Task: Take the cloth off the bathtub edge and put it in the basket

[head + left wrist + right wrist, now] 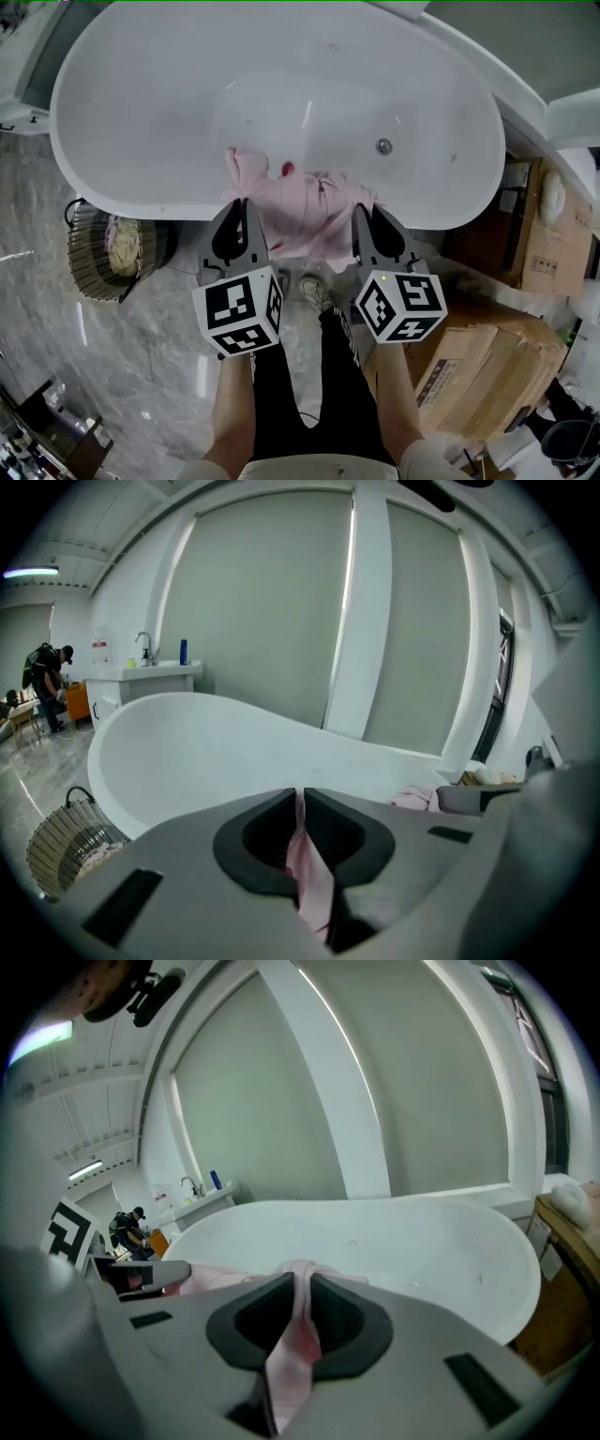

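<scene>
Two grippers hold one thing: our left gripper [239, 208] and right gripper [370, 214] are each clenched on a fold of the crumpled pink cloth [302, 202]. It hangs between them over the near rim of the glossy white oval bathtub [141, 103] at the frame's centre. The round woven basket [86, 264] stands on the grey marble floor [141, 375] at middle left.

Floor, off bathtub [169, 84] left end: basket [94, 255]. Over its near rim: cloth [302, 204]. Off its right end: cardboard boxes [492, 367].
</scene>
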Demonstrator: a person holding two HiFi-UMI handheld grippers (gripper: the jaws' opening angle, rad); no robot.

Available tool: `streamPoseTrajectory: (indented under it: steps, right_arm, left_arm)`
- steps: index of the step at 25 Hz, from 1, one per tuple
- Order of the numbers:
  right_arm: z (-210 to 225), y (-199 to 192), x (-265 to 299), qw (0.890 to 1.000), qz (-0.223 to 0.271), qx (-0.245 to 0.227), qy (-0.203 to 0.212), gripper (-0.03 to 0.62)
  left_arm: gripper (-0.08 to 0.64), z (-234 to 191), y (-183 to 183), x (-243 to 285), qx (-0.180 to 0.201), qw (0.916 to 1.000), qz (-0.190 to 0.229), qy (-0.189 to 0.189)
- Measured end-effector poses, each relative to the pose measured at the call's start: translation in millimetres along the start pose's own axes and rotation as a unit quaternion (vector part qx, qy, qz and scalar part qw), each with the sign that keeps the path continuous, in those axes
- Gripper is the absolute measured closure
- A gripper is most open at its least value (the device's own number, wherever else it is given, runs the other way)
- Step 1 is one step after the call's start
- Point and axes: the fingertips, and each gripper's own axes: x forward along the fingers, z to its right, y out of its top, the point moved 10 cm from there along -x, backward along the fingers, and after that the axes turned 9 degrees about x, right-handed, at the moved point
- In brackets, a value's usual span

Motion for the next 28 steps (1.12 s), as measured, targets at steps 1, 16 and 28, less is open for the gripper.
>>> streamPoseTrajectory:
  steps: [1, 16, 28]
  right_arm:
    - [-8.5, 17.2, -5.6, 1.0, 0.014, -0.004, 0.007, 0.528]
    - [-154.1, 234.0, -198.6, 0.978, 0.169, -0.047, 0.112, 0.528]
    - [-156.7, 215.0, -258.2, 0.961, 0.189, -0.1, 0.178, 0.528]
  left_arm:
    - [0.514, -0.8, 18.4, -7.3, 0.0, 0.9999, 0.015, 0.001]
    - [0.515, -5.8, 262.5, -222.4, 0.021, 0.9794, 0.2, 0.017]
    - [0.515, 17.2, 234.7, -288.3, 0.013, 0.9692, 0.24, 0.053]
